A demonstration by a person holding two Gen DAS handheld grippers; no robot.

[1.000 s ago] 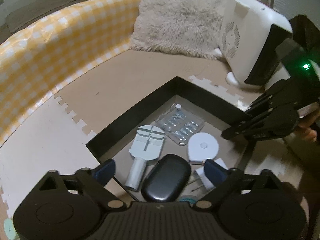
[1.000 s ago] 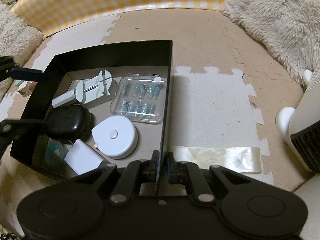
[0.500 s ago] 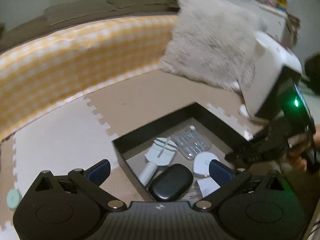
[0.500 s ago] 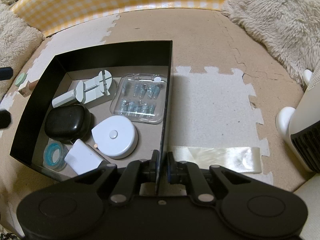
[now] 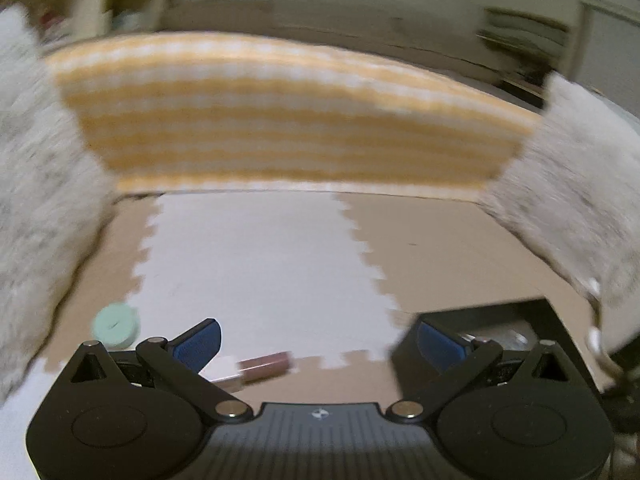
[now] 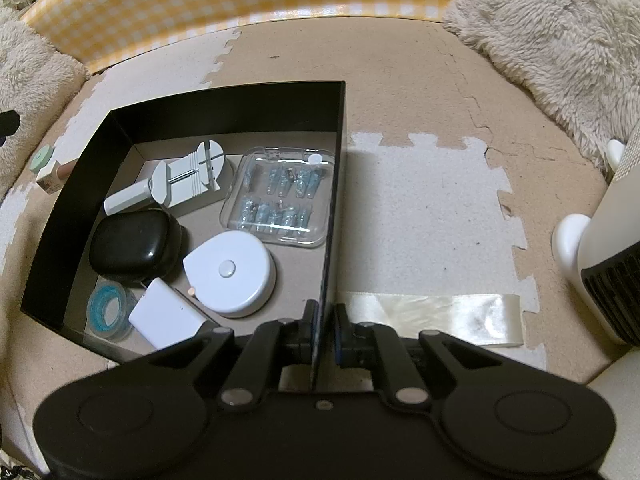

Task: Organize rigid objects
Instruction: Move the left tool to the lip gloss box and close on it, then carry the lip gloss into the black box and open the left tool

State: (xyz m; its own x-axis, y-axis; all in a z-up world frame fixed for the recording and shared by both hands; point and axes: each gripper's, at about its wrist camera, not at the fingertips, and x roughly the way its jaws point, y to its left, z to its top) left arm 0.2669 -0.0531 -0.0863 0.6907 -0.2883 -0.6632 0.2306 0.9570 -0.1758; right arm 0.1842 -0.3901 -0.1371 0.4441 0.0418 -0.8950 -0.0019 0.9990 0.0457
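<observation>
Right wrist view is showing the right gripper point(image 6: 323, 322) pinching the near right wall of the black box point(image 6: 224, 106), its jaws nearly closed on that thin wall. Inside the box are lying a black case point(image 6: 130, 246), a white round tape measure point(image 6: 232, 272), a clear plastic tray of small blue parts point(image 6: 282, 196), a white watch-link tool point(image 6: 180, 182), a white flat block point(image 6: 164, 318) and a blue tape roll point(image 6: 106, 310). Outside its left wall, a pink tube point(image 6: 52, 174) and a mint disc point(image 6: 42, 158) are resting on the foam floor mat point(image 6: 432, 200). Left wrist view, blurred, is showing the left gripper point(image 5: 318, 340) with jaws wide and holding nothing, hanging over the tube point(image 5: 260, 366), the disc point(image 5: 116, 324) just beside its left finger and the box corner point(image 5: 540, 312) at right.
</observation>
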